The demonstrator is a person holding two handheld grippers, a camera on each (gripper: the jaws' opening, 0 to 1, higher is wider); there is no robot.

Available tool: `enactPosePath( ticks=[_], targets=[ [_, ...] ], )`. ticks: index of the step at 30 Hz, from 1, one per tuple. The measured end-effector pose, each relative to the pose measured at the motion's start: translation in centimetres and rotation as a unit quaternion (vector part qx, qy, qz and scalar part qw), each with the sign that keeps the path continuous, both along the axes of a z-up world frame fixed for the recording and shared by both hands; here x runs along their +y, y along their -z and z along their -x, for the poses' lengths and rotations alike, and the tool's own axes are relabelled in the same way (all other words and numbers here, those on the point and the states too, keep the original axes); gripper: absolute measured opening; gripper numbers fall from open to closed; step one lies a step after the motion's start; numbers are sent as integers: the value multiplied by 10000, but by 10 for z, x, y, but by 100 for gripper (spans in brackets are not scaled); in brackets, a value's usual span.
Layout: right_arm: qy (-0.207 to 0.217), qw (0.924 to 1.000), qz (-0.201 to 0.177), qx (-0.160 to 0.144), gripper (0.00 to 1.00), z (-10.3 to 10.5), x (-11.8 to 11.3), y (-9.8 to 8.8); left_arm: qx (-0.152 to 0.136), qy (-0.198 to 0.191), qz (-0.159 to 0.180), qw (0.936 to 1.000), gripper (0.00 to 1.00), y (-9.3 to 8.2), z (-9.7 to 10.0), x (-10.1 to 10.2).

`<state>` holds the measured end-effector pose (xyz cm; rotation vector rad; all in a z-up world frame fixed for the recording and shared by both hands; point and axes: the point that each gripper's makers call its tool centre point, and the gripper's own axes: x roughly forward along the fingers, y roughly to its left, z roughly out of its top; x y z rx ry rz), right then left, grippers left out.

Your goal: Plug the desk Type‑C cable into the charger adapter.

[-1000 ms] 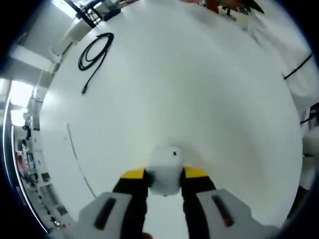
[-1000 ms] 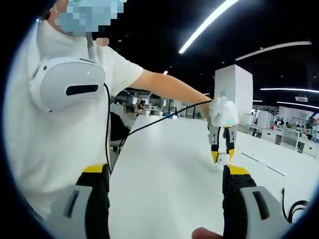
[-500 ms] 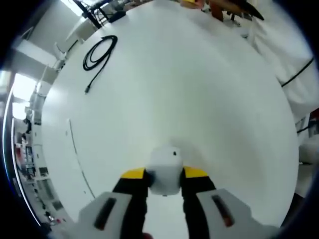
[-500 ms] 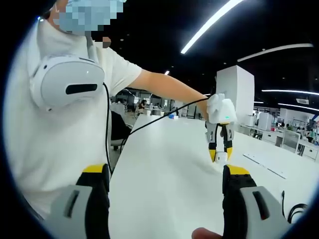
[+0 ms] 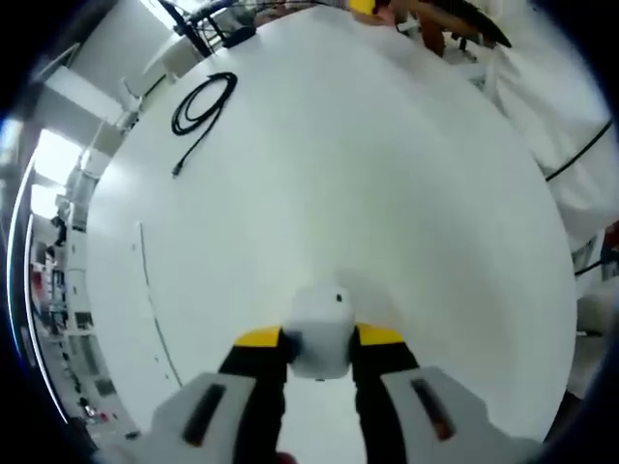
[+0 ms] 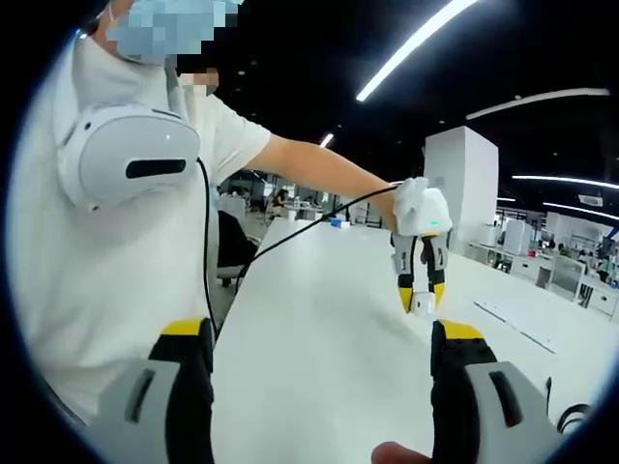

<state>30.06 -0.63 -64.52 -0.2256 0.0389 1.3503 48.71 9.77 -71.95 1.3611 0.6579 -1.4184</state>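
Far left of the white desk (image 5: 387,193), the coiled black Type-C cable (image 5: 201,104) lies untouched. Left gripper (image 5: 319,340) clamps the white charger adapter (image 5: 319,329) above the desk. Right gripper (image 6: 319,333) stands wide apart, holding nothing, well away from the cable. Step in hand: adapter secured. Next calls for fetching the plug end. No readable writing.

The right gripper (image 6: 319,362) stands with its yellow-tipped jaws wide apart and nothing between them, looking along the white desk (image 6: 329,319). Across it, the left gripper (image 6: 420,302) hangs from the person's outstretched arm (image 6: 309,172), jaws pointing down and pinching the small white charger adapter (image 6: 422,304) above the desk. A white headset (image 6: 126,155) hangs on the person's chest.
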Motion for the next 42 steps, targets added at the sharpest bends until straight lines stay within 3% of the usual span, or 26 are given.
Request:
enactPosePath(
  ticks=[20, 42],
  targets=[
    [-111, 9999, 63, -59, 95, 4, 12, -7, 14, -386, 379, 9985, 23, -13, 17, 13],
    [-121, 9999, 59, -103, 95, 8, 11, -10, 171, -849, 725, 9936, 23, -14, 35, 14]
  ],
)
